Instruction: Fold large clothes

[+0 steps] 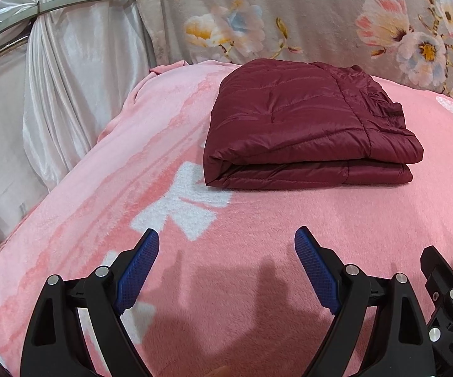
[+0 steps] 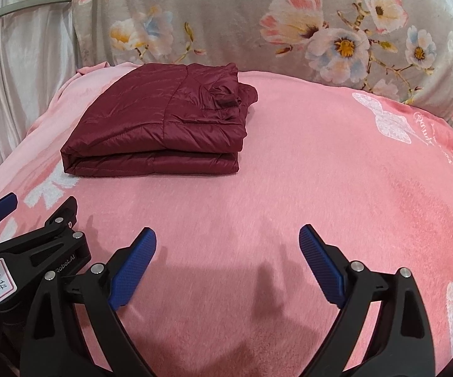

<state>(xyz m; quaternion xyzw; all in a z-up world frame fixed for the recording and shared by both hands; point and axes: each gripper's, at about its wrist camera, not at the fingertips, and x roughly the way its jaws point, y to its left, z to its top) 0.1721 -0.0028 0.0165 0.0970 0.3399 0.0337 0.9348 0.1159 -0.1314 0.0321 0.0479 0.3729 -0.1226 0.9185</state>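
Two hand-held grippers hovered side by side over the pink blanket (image 1: 289, 220), each with its blue-padded jaws spread wide and nothing between them. The left hand-held gripper (image 1: 226, 267) touched no cloth; only its shadow fell on the blanket below. The right hand-held gripper (image 2: 228, 264) was likewise agape and empty, well short of the garment. In the right wrist view the left one's black frame and a blue pad showed at the lower left edge. The maroon quilted jacket (image 1: 304, 125) lay folded into a neat rectangular stack on the blanket, ahead of both grippers and apart from them, towards the far side of the bed. Behind it rose a grey floral cloth (image 2: 257, 15), with white satin drapery (image 1: 53, 78) to the left.
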